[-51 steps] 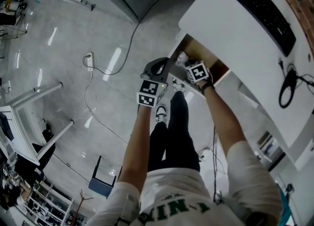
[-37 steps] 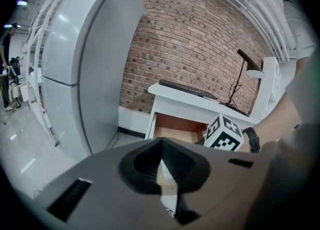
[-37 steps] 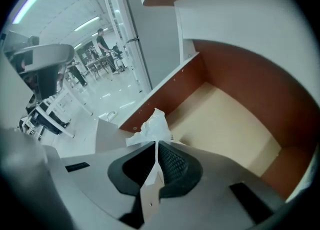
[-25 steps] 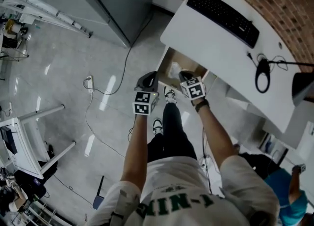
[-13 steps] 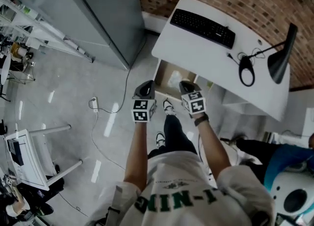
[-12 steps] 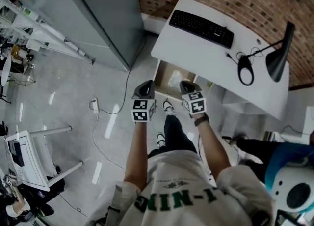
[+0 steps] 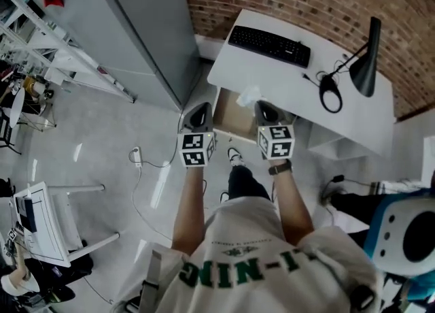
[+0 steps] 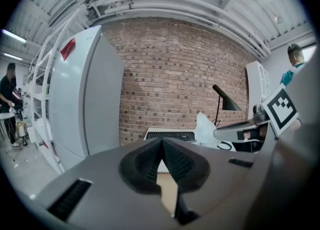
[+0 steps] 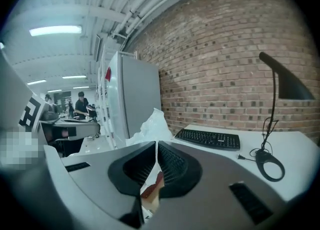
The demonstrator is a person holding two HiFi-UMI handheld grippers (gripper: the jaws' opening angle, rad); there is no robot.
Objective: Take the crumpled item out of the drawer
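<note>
A crumpled white item (image 9: 149, 123) sticks up from between the pads of my right gripper (image 9: 156, 147), which is shut on it. In the head view the crumpled item (image 7: 248, 94) shows just ahead of the right gripper (image 7: 266, 110), over the open drawer (image 7: 231, 120) under the white desk (image 7: 299, 84). My left gripper (image 7: 198, 116) hangs beside the drawer's left side; its jaws meet with nothing between them. From the left gripper (image 8: 161, 142) view the crumpled item (image 8: 204, 126) shows at the right, held up level with the desk.
A black keyboard (image 7: 269, 45), a black lamp (image 7: 367, 56) and a coiled cable (image 7: 330, 94) lie on the desk. A tall grey cabinet (image 7: 136, 26) stands left of the desk. Brick wall behind. A power strip and cable (image 7: 138, 157) trail on the floor.
Both grippers have drawn back from the drawer and risen. The right one has brought the crumpled item up out of the drawer. The head view has swung up, showing more of the desk.
</note>
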